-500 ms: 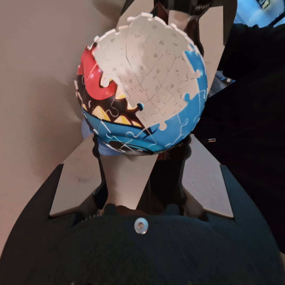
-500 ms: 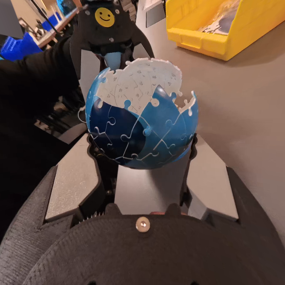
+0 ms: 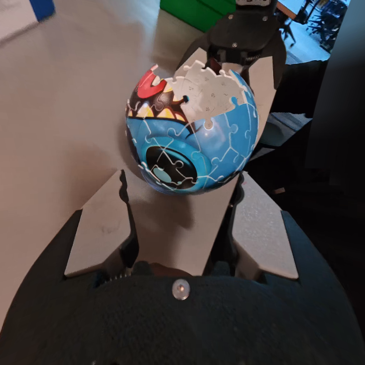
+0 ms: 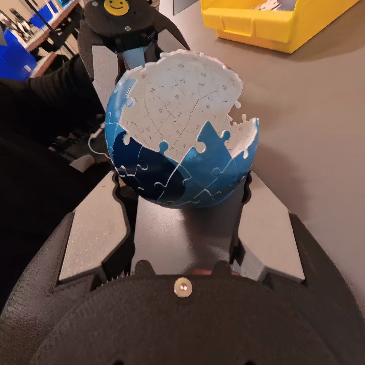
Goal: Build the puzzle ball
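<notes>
The puzzle ball (image 3: 197, 138) is a partly built hollow sphere, blue with an eye, teeth and a red patch. Its open top shows the white inside. In the right wrist view the puzzle ball (image 4: 177, 167) sits between my right gripper's (image 4: 181, 173) fingertips, which press on its lower sides and hold it above the table. My left gripper (image 3: 180, 173) is open. The ball lies just beyond its tips, with a gap at the left finger. Each gripper shows behind the ball in the other's view: the right gripper (image 3: 233, 75) and the left gripper (image 4: 134, 55).
A yellow bin (image 4: 256, 25) stands on the grey table (image 4: 306, 138) at the far right. A green bin (image 3: 197, 13) and a blue object (image 3: 44, 9) are at the back in the left wrist view. A black sleeve (image 4: 49, 118) fills the left side.
The ball has moved out from between the left fingertips and turned so that its eye faces the left camera. The right gripper still holds it. The left view has tilted up.
</notes>
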Motion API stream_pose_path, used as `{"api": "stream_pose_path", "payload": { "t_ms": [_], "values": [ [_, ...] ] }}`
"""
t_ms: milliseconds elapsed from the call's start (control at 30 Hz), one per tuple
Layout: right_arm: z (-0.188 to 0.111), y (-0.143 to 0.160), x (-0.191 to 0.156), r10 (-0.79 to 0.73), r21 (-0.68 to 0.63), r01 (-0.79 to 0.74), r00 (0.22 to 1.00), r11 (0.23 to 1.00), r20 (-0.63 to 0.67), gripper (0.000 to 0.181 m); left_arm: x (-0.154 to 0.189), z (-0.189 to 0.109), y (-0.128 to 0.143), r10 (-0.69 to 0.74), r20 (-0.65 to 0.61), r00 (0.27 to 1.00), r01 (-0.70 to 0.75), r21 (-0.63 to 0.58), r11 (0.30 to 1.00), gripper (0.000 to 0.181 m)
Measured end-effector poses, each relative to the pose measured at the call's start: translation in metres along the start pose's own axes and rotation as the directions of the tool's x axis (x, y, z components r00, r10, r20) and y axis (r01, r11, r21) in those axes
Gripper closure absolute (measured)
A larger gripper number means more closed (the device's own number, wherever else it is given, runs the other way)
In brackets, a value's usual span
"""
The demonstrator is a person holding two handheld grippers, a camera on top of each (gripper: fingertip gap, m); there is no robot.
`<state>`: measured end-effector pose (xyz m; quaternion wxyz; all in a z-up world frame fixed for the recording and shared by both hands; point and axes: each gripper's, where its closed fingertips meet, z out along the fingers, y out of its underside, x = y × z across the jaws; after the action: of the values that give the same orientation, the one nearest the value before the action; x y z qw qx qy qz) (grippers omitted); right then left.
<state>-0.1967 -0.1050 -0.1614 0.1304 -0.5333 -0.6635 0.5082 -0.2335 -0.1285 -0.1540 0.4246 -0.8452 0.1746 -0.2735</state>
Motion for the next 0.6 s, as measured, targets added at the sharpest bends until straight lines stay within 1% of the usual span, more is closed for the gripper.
{"api": "stream_pose_path", "payload": {
  "t_ms": [100,200,300,400,467,533,567,600],
  "values": [
    [-0.003,-0.003,0.001,-0.084,0.017,0.084,0.996,0.996,-0.042,0.056,0.0,-0.001,-0.006,0.159,0.082,0.984,-0.165,0.073,0.984,0.072],
    [-0.012,-0.011,0.005,-0.199,0.057,0.206,0.973,0.977,-0.115,0.055,-0.003,0.001,-0.006,0.317,0.182,0.931,-0.334,0.071,0.94,0.07],
    [-0.016,-0.014,0.006,-0.341,0.062,0.359,0.92,0.931,-0.195,0.05,-0.002,0.005,-0.001,0.438,0.239,0.867,-0.463,0.056,0.885,0.07],
    [-0.015,-0.009,0.006,-0.476,0.001,0.49,0.846,0.872,-0.241,0.048,-0.002,0.01,0.001,0.494,0.265,0.828,-0.522,0.042,0.852,0.068],
    [-0.013,-0.007,0.007,-0.554,-0.038,0.565,0.789,0.824,-0.266,0.048,-0.002,0.009,-0.005,0.52,0.286,0.805,-0.557,0.064,0.828,0.073],
    [-0.008,-0.005,0.011,-0.61,-0.08,0.616,0.738,0.784,-0.29,0.054,-0.005,0.012,-0.002,0.531,0.271,0.803,-0.559,0.034,0.828,0.073],
    [-0.004,-0.004,0.013,-0.624,-0.092,0.628,0.725,0.773,-0.293,0.056,-0.007,0.014,-0.001,0.543,0.273,0.794,-0.568,0.016,0.823,0.073],
    [-0.001,-0.004,0.015,-0.628,-0.099,0.631,0.718,0.769,-0.299,0.054,-0.009,0.015,0.001,0.555,0.274,0.785,-0.576,-0.005,0.817,0.073]
  ]
}}
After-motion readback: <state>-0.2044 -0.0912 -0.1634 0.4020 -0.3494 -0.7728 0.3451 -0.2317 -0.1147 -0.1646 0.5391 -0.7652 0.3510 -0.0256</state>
